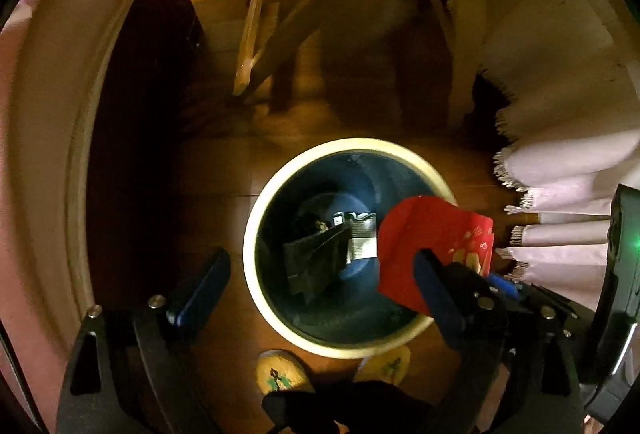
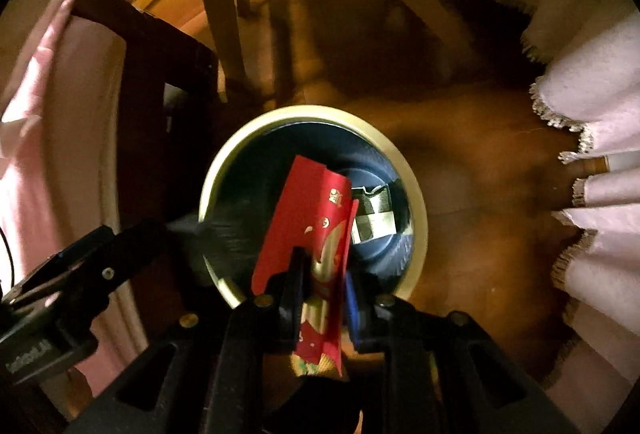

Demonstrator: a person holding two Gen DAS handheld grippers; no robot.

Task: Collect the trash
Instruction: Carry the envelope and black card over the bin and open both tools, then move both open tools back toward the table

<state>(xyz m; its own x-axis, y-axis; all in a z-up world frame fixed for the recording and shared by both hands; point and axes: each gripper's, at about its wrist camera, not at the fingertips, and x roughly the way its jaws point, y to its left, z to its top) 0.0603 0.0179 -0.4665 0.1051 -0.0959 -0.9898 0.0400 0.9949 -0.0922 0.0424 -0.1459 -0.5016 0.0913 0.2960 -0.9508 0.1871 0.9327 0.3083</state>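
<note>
The round waste bin [image 1: 256, 254] stands on bare wooden floor [image 2: 480, 194], hemmed in by a dark furniture leg [image 2: 168, 82] on one side, the fringed hem of a pale tablecloth [image 2: 592, 138] on the other and chair legs [image 1: 256, 34] behind, with two yellow slippers [image 1: 284, 374] touching its near rim. Over its open mouth the right gripper [image 2: 320, 298] points steeply down, clenched on a red wrapper [image 2: 316, 226] that hangs above dark packaging [image 1: 320, 254] on the bin's bottom. Beside it the left gripper [image 1: 320, 270] points straight down with its fingers [image 1: 200, 286] spread wide across the rim, holding nothing.
</note>
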